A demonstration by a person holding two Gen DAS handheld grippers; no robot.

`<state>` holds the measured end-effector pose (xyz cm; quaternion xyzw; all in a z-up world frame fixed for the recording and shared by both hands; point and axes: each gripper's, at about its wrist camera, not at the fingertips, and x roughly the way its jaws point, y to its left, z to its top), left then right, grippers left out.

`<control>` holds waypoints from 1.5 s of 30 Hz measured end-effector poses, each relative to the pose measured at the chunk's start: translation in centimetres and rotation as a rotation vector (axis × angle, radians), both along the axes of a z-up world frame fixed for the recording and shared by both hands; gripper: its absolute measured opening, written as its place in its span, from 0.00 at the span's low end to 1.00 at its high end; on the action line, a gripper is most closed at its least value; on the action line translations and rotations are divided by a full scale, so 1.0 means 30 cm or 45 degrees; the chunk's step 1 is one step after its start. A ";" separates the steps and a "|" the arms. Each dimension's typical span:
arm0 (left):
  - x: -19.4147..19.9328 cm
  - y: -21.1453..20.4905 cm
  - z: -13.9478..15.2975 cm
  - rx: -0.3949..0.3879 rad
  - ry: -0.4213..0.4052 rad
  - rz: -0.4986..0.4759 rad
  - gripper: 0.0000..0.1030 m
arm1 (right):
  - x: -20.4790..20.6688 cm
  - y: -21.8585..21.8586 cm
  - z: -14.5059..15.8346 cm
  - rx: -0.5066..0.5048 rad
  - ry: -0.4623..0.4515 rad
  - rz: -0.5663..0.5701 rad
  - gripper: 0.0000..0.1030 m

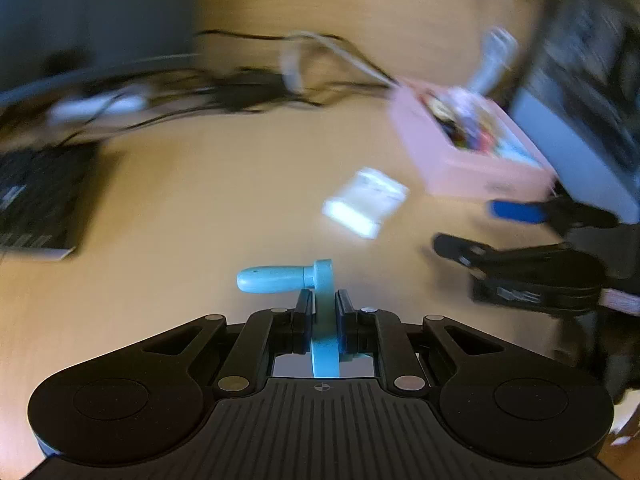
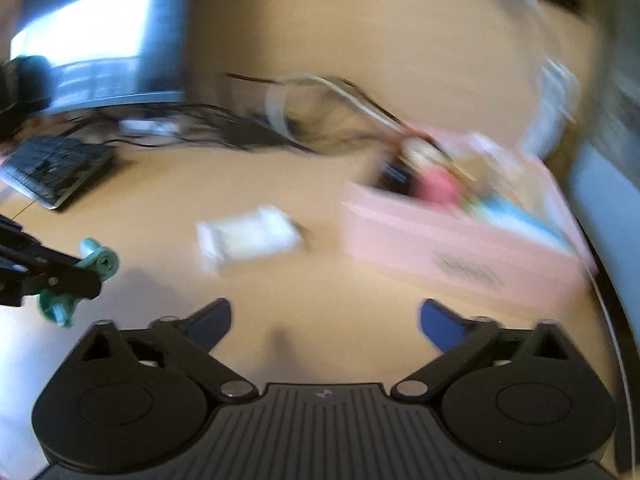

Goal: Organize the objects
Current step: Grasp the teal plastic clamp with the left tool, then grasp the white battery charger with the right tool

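Observation:
My left gripper (image 1: 324, 300) is shut on a light blue crank-shaped plastic piece (image 1: 272, 280), whose flat arm runs back between the pads while its rounded handle sticks out to the left. From the right wrist view the same gripper (image 2: 80, 276) shows at the left edge, holding that blue piece (image 2: 102, 262) above the wooden table (image 2: 280, 60). My right gripper (image 2: 326, 316) stands open over bare table with nothing between its blue-padded fingers; it also appears at the right of the left wrist view (image 1: 468, 226). A pink box (image 2: 440, 240) holding several small items sits right of centre.
A small white packet (image 1: 366, 202) lies on the table beside the pink box (image 1: 460, 160). A tangle of black and white cables (image 1: 240, 88) runs across the back. A dark keyboard (image 1: 36, 196) sits at the left. Both views are motion-blurred.

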<state>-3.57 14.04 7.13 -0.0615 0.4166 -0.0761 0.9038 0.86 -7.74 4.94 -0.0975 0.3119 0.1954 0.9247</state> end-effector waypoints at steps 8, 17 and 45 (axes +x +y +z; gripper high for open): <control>-0.131 0.239 0.032 -0.090 -0.018 0.195 0.14 | 0.230 0.278 -0.009 0.127 0.220 0.053 0.43; -0.078 0.254 -0.004 -0.163 -0.021 0.131 0.14 | 0.025 0.206 -0.016 -0.089 0.225 0.077 0.44; -0.148 0.188 -0.018 -0.156 0.014 0.153 0.14 | 0.007 0.123 -0.020 -0.037 0.197 0.096 0.78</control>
